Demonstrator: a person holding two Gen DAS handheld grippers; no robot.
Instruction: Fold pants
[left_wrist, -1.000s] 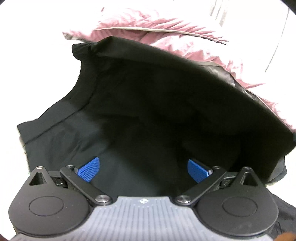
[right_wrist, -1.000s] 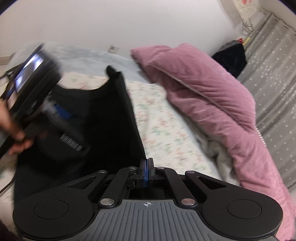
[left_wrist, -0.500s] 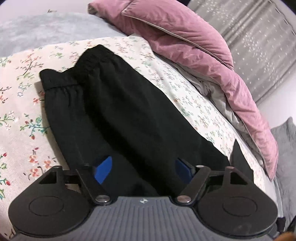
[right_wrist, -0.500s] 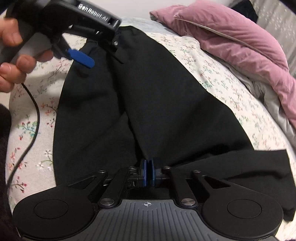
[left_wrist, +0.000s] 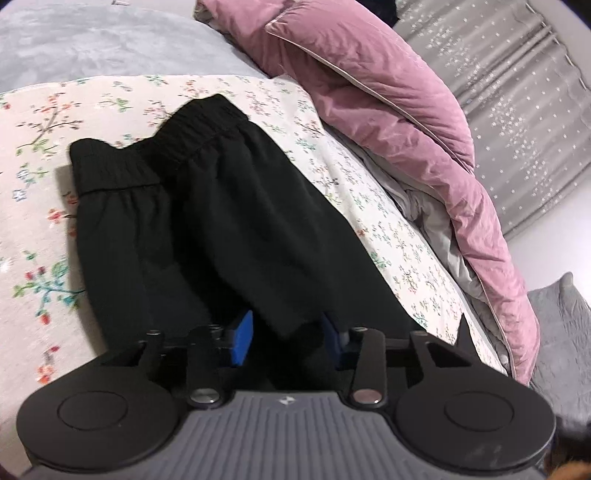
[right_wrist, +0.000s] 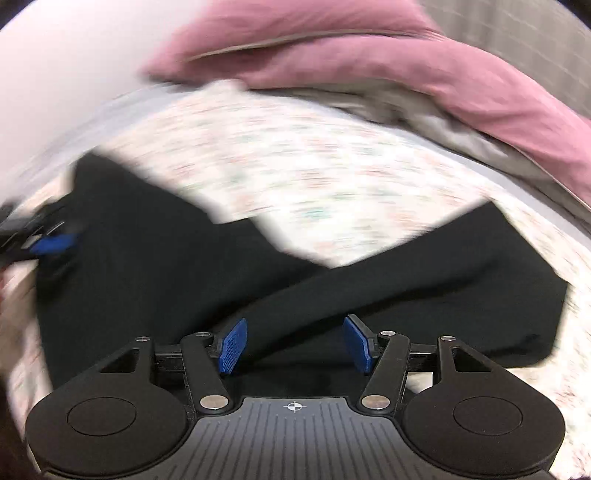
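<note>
Black pants (left_wrist: 229, 229) lie on the floral bed sheet (left_wrist: 37, 184), folded lengthwise with the elastic waistband at the far end. My left gripper (left_wrist: 286, 339) is open, its blue pads on either side of a raised fold of the black cloth near the crotch. In the blurred right wrist view the pants (right_wrist: 406, 280) spread across the sheet with one leg running to the right. My right gripper (right_wrist: 295, 345) is open and empty just above the cloth. The left gripper's blue pad (right_wrist: 55, 242) shows at the left edge of that view.
A pink quilt (left_wrist: 388, 110) is bunched along the right side of the bed, with grey bedding (left_wrist: 436, 221) under it. A grey blanket (left_wrist: 92, 40) lies at the far end. Grey star-print curtains (left_wrist: 517, 92) hang behind.
My right gripper has opened and let go of the pants, then swung right. My left gripper's pads have narrowed around a fold of cloth.
</note>
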